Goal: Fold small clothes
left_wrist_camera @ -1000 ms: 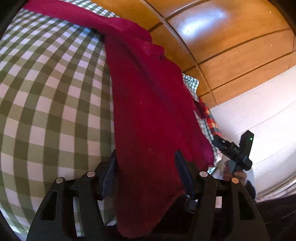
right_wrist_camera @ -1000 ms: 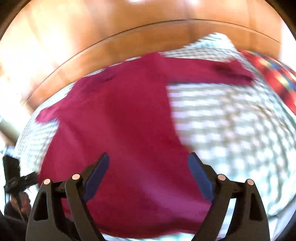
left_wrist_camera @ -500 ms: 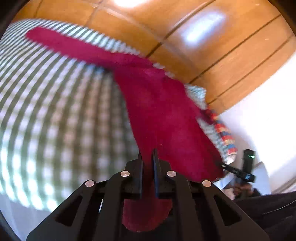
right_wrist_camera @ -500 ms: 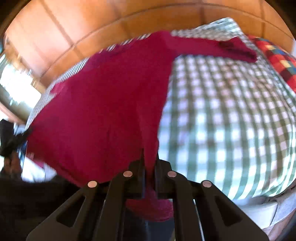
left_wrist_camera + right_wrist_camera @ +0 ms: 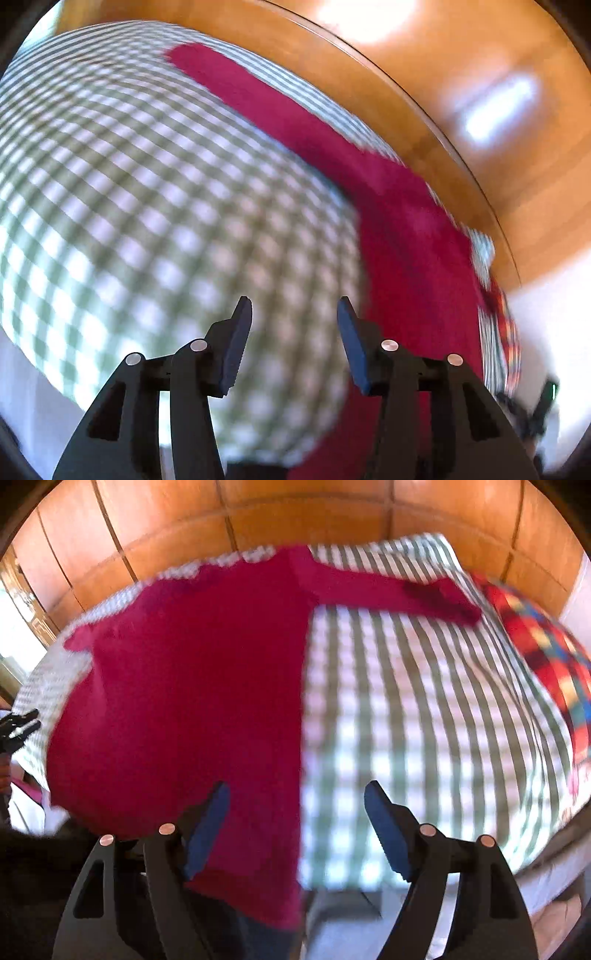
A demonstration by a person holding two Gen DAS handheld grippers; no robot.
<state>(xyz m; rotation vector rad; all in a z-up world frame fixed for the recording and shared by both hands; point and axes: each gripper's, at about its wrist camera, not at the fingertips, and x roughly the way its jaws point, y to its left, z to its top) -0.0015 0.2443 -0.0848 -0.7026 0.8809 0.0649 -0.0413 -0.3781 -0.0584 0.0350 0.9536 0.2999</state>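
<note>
A dark red long-sleeved garment [image 5: 192,686] lies spread on a green-and-white checked bed cover [image 5: 424,720], one sleeve [image 5: 388,587] stretched out to the right. Its hem hangs over the near edge. My right gripper [image 5: 297,786] hovers above the garment's right edge with jaws opening; the pads touch nothing. In the left wrist view the garment [image 5: 406,240] runs along the right, its other sleeve [image 5: 240,85] reaching up left. My left gripper [image 5: 294,306] is over bare checked cover [image 5: 129,203], jaws opening and empty.
A bright multicoloured plaid cloth [image 5: 535,646] lies at the bed's right end. A wooden panelled wall [image 5: 295,517] stands behind the bed. The other gripper shows at the far left [image 5: 18,723] of the right wrist view and at the lower right [image 5: 532,417] of the left wrist view.
Both grippers closed on the red hem half a second ago and have now let it go. The left gripper swung left, off the garment and over the checked cover.
</note>
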